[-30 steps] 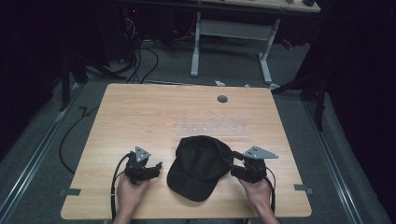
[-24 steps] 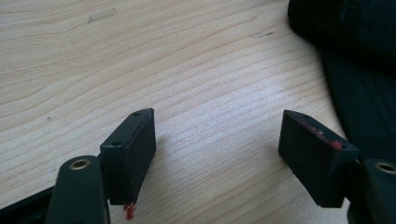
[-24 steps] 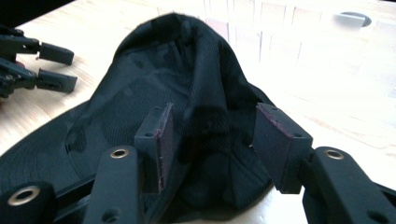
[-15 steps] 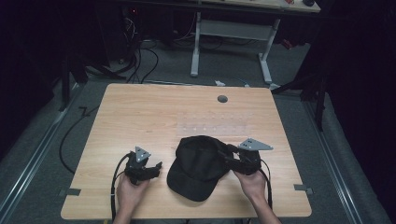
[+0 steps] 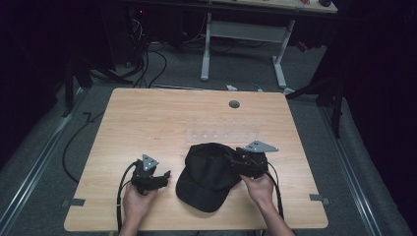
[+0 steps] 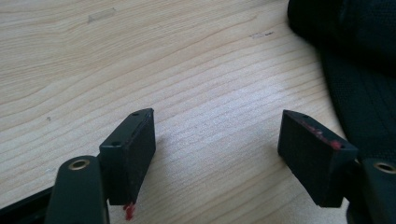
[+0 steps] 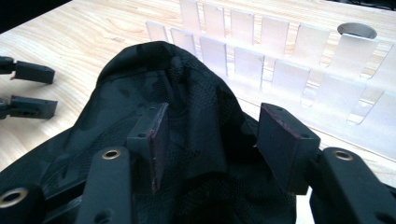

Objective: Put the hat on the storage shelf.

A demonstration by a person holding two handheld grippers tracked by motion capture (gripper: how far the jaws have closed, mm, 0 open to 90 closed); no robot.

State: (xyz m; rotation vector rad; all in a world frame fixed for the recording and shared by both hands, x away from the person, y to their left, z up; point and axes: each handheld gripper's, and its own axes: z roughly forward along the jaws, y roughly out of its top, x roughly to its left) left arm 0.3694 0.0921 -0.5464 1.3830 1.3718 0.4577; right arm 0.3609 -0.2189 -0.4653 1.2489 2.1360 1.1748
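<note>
A black cap (image 5: 209,177) lies at the near middle of the wooden table (image 5: 147,123), brim toward the person. My right gripper (image 5: 236,158) is at the cap's right side and reaches into the crown. In the right gripper view a raised fold of the cap's mesh fabric (image 7: 196,107) stands between the jaws of the right gripper (image 7: 210,135). Those jaws have just been opening and stand wide, not clamping the fold. My left gripper (image 5: 164,176) rests left of the cap. In the left gripper view it (image 6: 217,144) is open over bare wood, with the cap (image 6: 359,60) at the right edge.
Rows of clear tape strips (image 5: 223,130) lie on the table beyond the cap, and a round cable hole (image 5: 234,104) sits near the far edge. A white-legged desk (image 5: 243,34) and floor cables (image 5: 147,64) are behind the table. Grey tape marks the near corners.
My right gripper has moved left from beside the cap onto its right side, and the crown there has bunched up. The left gripper has not moved.
</note>
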